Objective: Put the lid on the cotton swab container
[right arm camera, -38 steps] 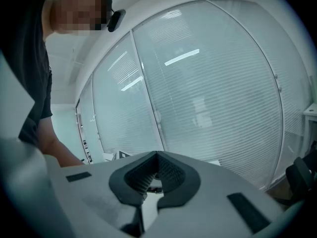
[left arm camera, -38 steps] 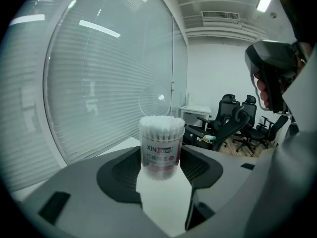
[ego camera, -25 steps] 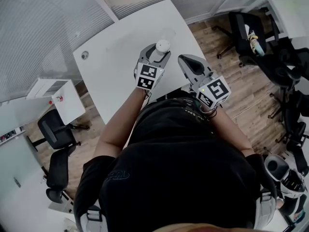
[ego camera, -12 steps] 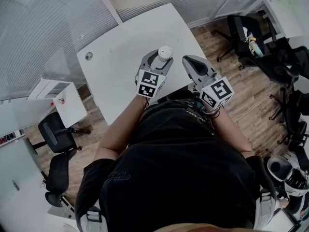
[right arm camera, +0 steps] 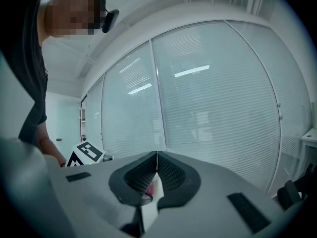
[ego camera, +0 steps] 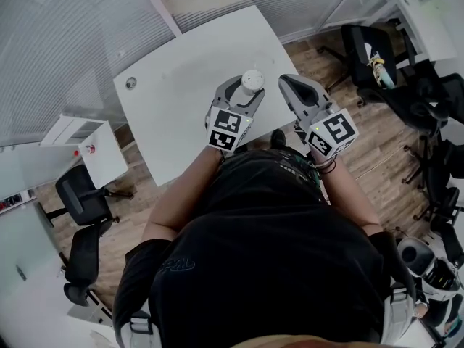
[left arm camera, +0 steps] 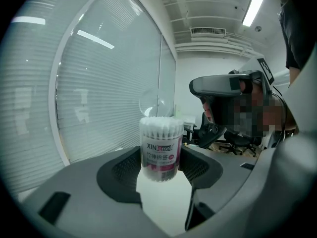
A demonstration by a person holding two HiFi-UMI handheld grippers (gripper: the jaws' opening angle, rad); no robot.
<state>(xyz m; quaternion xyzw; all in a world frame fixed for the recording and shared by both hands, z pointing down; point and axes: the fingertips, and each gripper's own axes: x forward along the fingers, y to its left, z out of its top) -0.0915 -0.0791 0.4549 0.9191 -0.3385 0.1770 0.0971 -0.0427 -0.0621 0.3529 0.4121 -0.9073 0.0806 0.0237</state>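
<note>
A clear cotton swab container [left arm camera: 159,150] with a pink label stands upright between the pads of my left gripper [left arm camera: 159,165], which is shut on its lower half. A faint clear rounded shape [left arm camera: 154,102] shows just above the swabs; I cannot tell whether it is the lid. In the head view the container [ego camera: 252,78] and left gripper [ego camera: 241,93] are over the near edge of the white table [ego camera: 181,64]. My right gripper [ego camera: 287,85] hangs just to the right, apart from the container. Its jaws [right arm camera: 156,167] are shut, with a small white and pink bit in the gap below them.
The table has a round cable hole [ego camera: 130,83] near its left corner. Black office chairs stand at the right [ego camera: 370,42] and the left [ego camera: 83,194]. A small white cabinet [ego camera: 101,154] sits left of the table. Blinds cover the glass walls behind.
My left gripper has lifted a little and shifted right with the container in it. The right gripper has drifted right and up too, still shut.
</note>
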